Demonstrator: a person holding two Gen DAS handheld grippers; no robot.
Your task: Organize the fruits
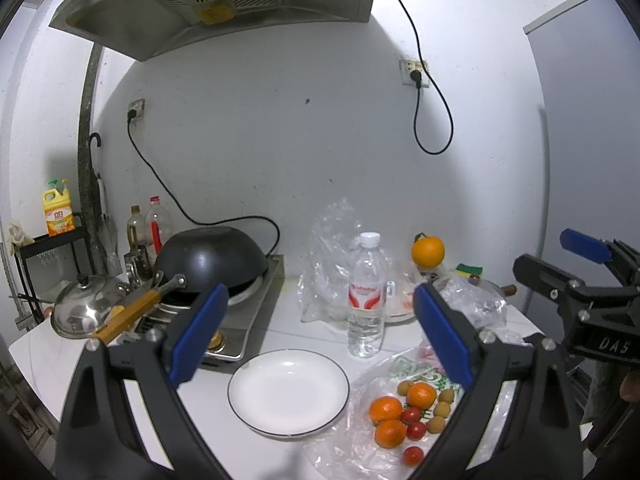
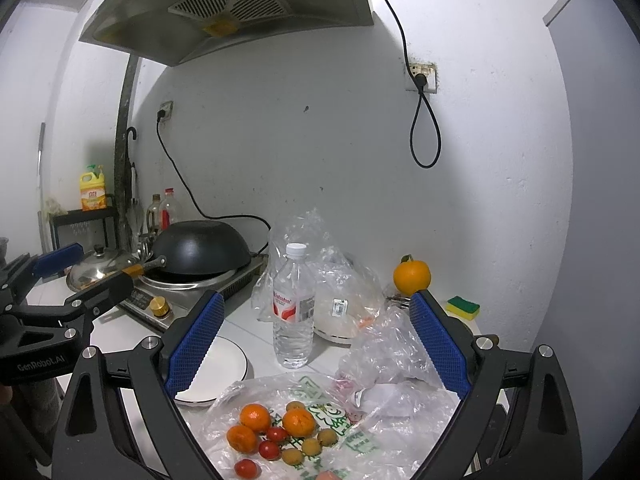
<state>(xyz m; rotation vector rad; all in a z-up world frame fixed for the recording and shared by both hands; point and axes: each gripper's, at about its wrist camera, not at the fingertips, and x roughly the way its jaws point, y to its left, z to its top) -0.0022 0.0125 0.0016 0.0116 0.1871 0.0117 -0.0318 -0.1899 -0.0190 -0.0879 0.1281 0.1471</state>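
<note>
At the near edge of the table (image 1: 280, 332), around five o'clock in the left wrist view, the fruit lies loose on a flattened plastic bag (image 2: 360, 440): three mandarins (image 2: 254, 417), several cherry tomatoes (image 2: 269, 449) and a few small tan fruits, perhaps longans (image 2: 327, 437), all touching or just beside one another. The left claw (image 1: 320, 340) hangs wide and empty above the white plate (image 1: 288, 390), which is bare and sits at nine o'clock from the pile. The right claw (image 2: 316, 342) is equally wide, holding nothing, hovering over the fruit.

Beyond, at twelve o'clock, stands a water bottle (image 2: 294, 312) with crumpled clear bags (image 2: 384, 344) beside it; farther back an orange (image 2: 411, 276) perches near a sponge (image 2: 463, 306), and a wok (image 2: 200, 250) rests upside down on the stove at ten o'clock.

I judge nothing sorted yet. The risks: round fruit rolling off the slippery film once nudged, a tomato bursting under a hard squeeze, or the film snagging in the blue pads and dragging the whole pile.
</note>
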